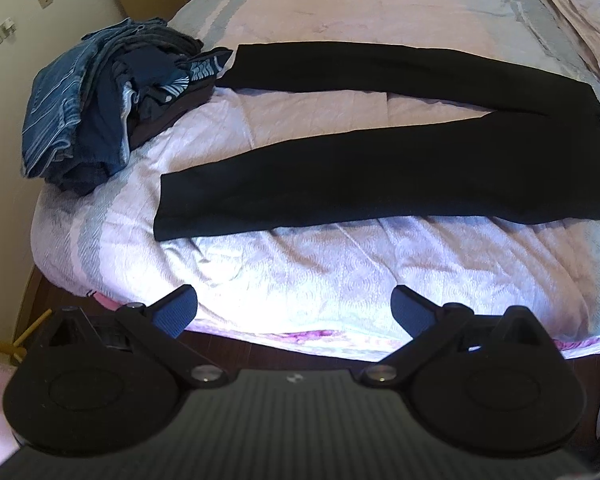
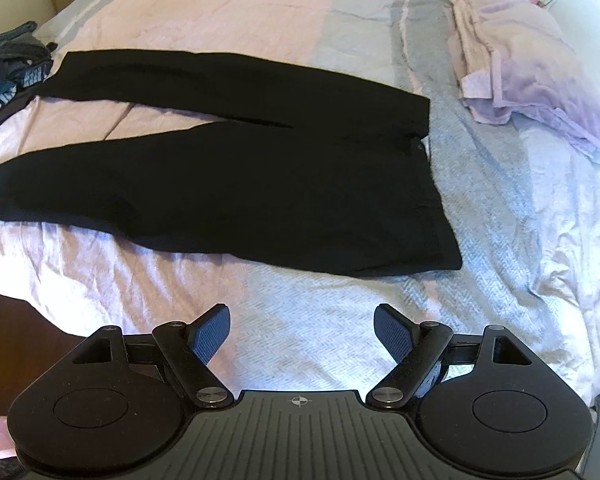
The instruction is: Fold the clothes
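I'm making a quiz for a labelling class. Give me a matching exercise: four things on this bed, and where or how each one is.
Things:
1 black trousers
2 pile of blue clothes
3 lilac pillow
4 right tool

States:
a open, holding nothing
b beyond the waistband
c spread flat
d by the leg ends

Pairs: 1-c, 2-d, 3-b, 4-a

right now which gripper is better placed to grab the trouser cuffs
Left. The left gripper hangs open facing the near cuff of the black trousers, while the right gripper faces their waistband end.
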Demonstrator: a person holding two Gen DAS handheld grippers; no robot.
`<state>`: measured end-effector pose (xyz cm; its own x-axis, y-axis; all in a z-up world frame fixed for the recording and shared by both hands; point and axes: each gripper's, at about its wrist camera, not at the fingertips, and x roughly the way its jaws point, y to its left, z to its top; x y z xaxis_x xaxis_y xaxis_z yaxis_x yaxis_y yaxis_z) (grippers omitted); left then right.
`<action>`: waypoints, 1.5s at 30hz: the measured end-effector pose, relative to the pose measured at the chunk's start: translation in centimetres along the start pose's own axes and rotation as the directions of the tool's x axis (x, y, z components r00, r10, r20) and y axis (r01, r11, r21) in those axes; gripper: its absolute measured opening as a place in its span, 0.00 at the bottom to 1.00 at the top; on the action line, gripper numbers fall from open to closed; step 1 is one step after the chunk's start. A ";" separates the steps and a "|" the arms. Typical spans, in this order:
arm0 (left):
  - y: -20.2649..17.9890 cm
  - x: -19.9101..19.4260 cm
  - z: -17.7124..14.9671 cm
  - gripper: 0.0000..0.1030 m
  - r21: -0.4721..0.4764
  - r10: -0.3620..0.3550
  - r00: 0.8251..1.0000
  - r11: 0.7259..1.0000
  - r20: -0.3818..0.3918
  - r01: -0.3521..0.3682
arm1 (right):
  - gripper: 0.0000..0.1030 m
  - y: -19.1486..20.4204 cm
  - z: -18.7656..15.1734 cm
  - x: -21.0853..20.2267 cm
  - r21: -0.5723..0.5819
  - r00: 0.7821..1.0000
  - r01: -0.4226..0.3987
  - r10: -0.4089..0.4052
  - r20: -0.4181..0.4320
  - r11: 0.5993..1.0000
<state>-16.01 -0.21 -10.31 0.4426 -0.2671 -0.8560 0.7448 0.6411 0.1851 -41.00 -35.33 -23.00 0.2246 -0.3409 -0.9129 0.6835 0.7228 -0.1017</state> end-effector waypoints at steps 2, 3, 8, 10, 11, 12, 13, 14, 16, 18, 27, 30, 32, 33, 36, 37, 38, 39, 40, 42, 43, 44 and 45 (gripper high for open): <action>0.0 -0.2 -0.3 0.99 -0.004 0.006 1.000 1.000 -0.004 -0.006 | 0.80 0.1 0.0 0.3 -0.008 1.000 -0.010 0.010 -0.006 1.000; -0.1 -0.3 -0.4 0.99 -0.006 0.009 1.000 1.000 -0.006 -0.009 | 0.80 0.2 0.0 0.4 -0.012 1.000 -0.016 0.016 -0.009 1.000; -0.2 -0.4 -0.4 0.99 -0.011 0.017 1.000 1.000 -0.008 -0.017 | 0.80 0.3 0.2 0.6 -0.020 1.000 -0.028 0.027 -0.013 0.999; -0.3 -0.3 -0.2 0.99 -0.007 0.018 1.000 1.000 -0.006 -0.018 | 0.80 0.3 0.3 0.7 -0.021 1.000 -0.029 0.028 -0.013 0.999; -0.3 -0.2 -0.1 0.99 -0.006 0.018 1.000 1.000 -0.006 -0.018 | 0.80 0.2 0.4 0.8 -0.021 0.999 -0.029 0.029 -0.014 0.999; -0.3 -0.2 0.0 0.99 -0.004 0.017 1.000 1.000 -0.006 -0.017 | 0.80 0.2 0.5 0.8 -0.020 0.999 -0.029 0.028 -0.014 0.999; -0.3 -0.1 0.1 0.99 -0.003 0.016 1.000 1.000 -0.006 -0.016 | 0.80 0.2 0.5 0.9 -0.019 1.000 -0.028 0.028 -0.015 0.999; -0.3 0.0 0.2 0.99 -0.002 0.015 1.000 1.000 -0.006 -0.015 | 0.80 0.1 0.6 0.9 -0.018 1.000 -0.027 0.027 -0.015 0.999; -0.3 0.2 0.5 0.99 0.004 0.014 1.000 1.000 -0.005 -0.014 | 0.80 0.0 0.7 1.1 -0.016 1.000 -0.025 0.024 -0.018 1.000; -0.3 0.4 0.7 0.99 0.011 0.011 1.000 1.000 -0.007 -0.011 | 0.80 -0.1 0.8 1.2 -0.013 1.000 -0.023 0.023 -0.020 1.000; 0.0 1.6 1.7 0.99 0.044 -0.001 1.000 0.999 -0.010 0.002 | 0.80 -0.1 1.0 2.0 0.001 0.999 -0.006 0.006 -0.037 1.000; 0.4 2.1 2.0 0.99 0.055 -0.008 1.000 0.998 -0.013 0.009 | 0.80 0.2 1.1 2.3 0.007 0.999 0.003 -0.003 -0.044 1.000; 0.7 2.5 2.2 0.99 0.061 -0.012 1.000 0.998 -0.013 0.013 | 0.80 0.4 1.2 2.5 0.010 0.999 0.007 -0.007 -0.049 1.000; 0.9 2.7 2.3 0.99 0.067 -0.015 1.000 0.998 -0.011 0.016 | 0.80 0.5 1.3 2.7 0.013 0.999 0.008 -0.007 -0.051 1.000; 1.4 3.3 2.5 0.99 0.095 -0.016 1.000 0.995 0.000 0.016 | 0.80 0.7 1.4 3.1 0.032 0.998 0.008 -0.006 -0.061 0.999; 1.5 3.5 2.6 0.99 0.108 -0.013 1.000 0.994 0.007 0.013 | 0.80 0.8 1.3 3.2 0.041 0.998 0.009 -0.006 -0.060 0.999; 1.6 3.8 2.7 0.99 0.123 -0.010 1.000 0.992 0.014 0.008 | 0.80 0.8 1.2 3.2 0.050 0.998 0.009 -0.006 -0.059 0.999; 1.6 4.1 2.7 0.99 0.146 -0.004 1.000 0.989 0.025 0.000 | 0.80 0.9 1.2 3.3 0.058 0.998 0.010 -0.007 -0.057 0.998; 1.6 4.5 2.7 0.99 0.174 0.003 0.999 0.985 0.038 -0.010 | 0.80 1.0 1.0 3.3 0.048 0.999 0.015 -0.013 -0.042 0.999; 1.4 5.4 2.5 0.99 0.257 0.020 0.997 0.966 0.073 -0.039 | 0.80 1.3 0.7 3.2 0.027 1.000 0.025 -0.024 -0.014 0.999; 1.3 5.9 2.3 0.99 0.303 0.028 0.995 0.951 0.093 -0.055 | 0.80 1.3 0.5 3.6 -0.011 0.999 0.042 -0.042 0.000 0.999; 1.1 6.6 2.0 0.99 0.354 0.035 0.993 0.932 0.114 -0.074 | 0.80 1.4 0.3 4.0 -0.049 0.998 0.059 -0.059 0.015 0.997; 0.8 7.3 1.7 0.98 0.410 0.044 0.990 0.907 0.134 -0.096 | 0.80 1.5 0.2 4.4 -0.086 0.997 0.077 -0.075 0.030 0.993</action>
<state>-11.32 -2.86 -15.64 0.5377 -0.3329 -0.7746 0.8380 0.3124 0.4475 -38.91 -35.87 -27.10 0.1934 -0.4118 -0.8905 0.6364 0.7435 -0.2056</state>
